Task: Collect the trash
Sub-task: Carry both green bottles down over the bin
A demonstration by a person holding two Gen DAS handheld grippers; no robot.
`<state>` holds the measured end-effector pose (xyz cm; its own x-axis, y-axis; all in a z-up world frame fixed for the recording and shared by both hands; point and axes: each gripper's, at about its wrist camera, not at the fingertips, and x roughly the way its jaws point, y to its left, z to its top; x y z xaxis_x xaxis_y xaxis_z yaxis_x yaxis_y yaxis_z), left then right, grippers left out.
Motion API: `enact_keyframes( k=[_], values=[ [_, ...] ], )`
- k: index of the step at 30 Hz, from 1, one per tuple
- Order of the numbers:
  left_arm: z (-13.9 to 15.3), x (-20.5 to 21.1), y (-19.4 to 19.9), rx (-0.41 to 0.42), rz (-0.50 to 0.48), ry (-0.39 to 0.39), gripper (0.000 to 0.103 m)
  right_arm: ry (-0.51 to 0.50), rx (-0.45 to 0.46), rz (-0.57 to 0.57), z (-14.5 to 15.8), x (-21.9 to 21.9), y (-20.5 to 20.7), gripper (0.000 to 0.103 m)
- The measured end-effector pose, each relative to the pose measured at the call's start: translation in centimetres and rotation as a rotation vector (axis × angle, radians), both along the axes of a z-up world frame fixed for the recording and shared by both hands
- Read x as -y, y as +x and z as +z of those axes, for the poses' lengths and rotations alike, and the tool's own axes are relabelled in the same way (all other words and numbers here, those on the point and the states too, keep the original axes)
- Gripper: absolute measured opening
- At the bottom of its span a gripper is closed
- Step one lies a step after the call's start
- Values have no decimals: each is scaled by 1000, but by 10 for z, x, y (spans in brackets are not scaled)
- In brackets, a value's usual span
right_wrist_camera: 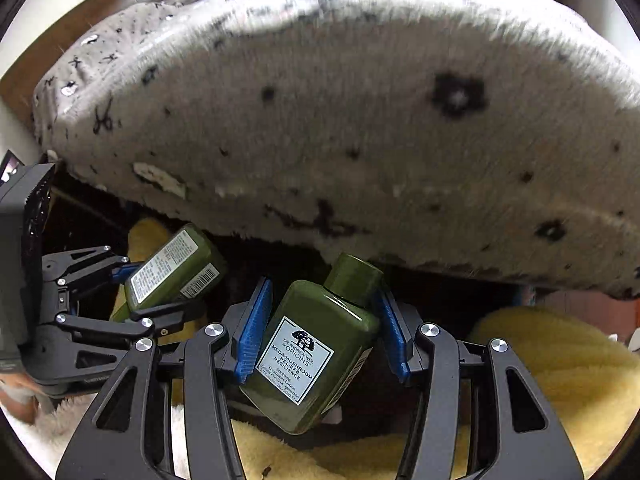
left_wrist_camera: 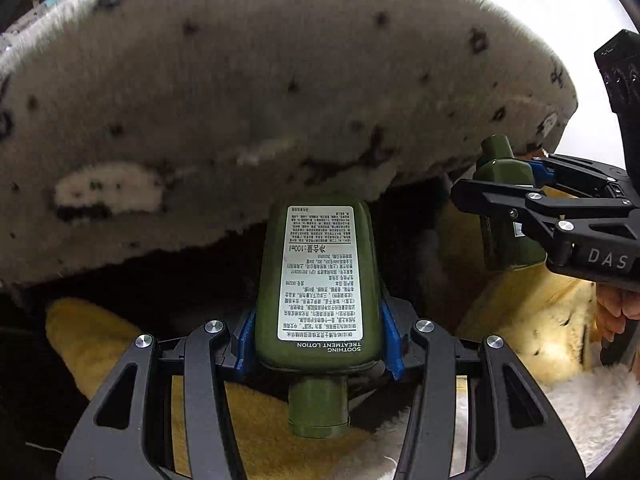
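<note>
While my left claw clenches one green lotion bottle by its sides, cap toward me and back label up, my right claw grasps a second green bottle, tilted with its cap pointing away. Both hang above a yellow fleece blanket, near the lower edge of a grey, black-speckled furry cushion just beyond.
</note>
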<state>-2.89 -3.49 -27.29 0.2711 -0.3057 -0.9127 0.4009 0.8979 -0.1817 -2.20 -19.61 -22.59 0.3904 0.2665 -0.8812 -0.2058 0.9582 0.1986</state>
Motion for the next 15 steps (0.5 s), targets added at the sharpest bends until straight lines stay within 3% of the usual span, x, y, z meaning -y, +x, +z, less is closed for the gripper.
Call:
enact_keyframes(
  k=[15],
  values=[
    [-49,-1,15,-132,4,24,47,-5,-127,-18,-49,-11,10,52]
  ],
)
